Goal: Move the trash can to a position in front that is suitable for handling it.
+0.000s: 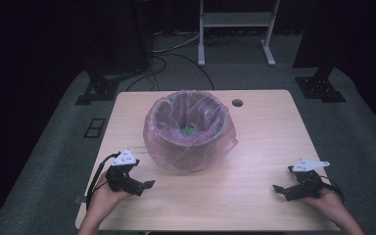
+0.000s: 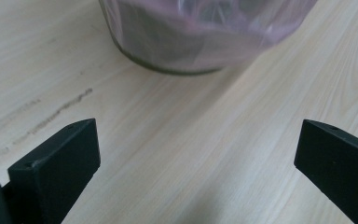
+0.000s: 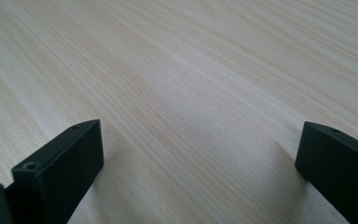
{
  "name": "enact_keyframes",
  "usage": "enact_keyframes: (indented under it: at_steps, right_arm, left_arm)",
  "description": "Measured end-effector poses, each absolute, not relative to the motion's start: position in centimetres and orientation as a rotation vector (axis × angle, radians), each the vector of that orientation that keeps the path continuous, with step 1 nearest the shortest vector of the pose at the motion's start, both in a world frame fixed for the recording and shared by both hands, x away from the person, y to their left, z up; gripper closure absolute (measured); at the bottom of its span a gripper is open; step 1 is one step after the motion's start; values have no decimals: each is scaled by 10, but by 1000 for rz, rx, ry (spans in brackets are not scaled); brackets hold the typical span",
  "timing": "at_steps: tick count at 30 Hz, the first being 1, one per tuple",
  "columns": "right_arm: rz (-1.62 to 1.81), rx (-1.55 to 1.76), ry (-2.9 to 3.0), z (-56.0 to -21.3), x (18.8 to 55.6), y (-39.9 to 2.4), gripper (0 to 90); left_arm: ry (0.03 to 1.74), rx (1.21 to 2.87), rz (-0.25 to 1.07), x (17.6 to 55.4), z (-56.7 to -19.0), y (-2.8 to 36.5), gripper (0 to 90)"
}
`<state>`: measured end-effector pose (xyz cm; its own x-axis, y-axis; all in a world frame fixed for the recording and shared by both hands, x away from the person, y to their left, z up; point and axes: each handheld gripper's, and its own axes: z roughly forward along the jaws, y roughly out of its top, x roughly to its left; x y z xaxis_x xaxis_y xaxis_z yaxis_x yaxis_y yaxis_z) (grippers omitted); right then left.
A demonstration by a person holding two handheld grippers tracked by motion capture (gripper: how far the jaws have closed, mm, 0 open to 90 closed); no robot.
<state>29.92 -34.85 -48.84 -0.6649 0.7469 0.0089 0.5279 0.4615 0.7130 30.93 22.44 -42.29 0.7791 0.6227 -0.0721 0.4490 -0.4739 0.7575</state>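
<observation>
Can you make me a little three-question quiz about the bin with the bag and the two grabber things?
1. True or false: the left gripper is holding the pink bag.
2. What colour is the small thing at the bottom of the bin? A green, B red, C yellow.
3. Fill in: both grippers rest on the wooden ____, near the person's edge.

Key
1. False. Its jaws stand wide apart with nothing between them, short of the bag.
2. A, green.
3. Table. The right gripper is open there too, farther from the bin.
</observation>
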Motion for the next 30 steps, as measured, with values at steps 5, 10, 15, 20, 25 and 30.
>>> enact_keyframes:
  at_steps: [5, 10, 15, 20, 25, 30]
  right_arm:
    - [1015, 1086, 2410, -488, 299, -349, 0]
    - [1016, 1086, 2409, -488, 299, -349, 0]
    - [1015, 1086, 2410, -488, 299, -349, 0]
    - [1015, 1086, 2410, -488, 299, -349, 0]
    - [1016, 1086, 2410, -488, 299, -349, 0]
    - [1016, 1086, 2409, -488, 299, -349, 0]
  left_arm:
    - [782, 2152, 272, 311, -409, 224, 0]
    - [765, 2137, 267, 311, -398, 224, 0]
    - [753, 2128, 284, 311, -379, 224, 0]
    - [755, 2092, 279, 312, -366, 224, 0]
    - [753, 2091, 271, 313, -352, 221, 0]
    - [751, 2089, 262, 315, -342, 218, 0]
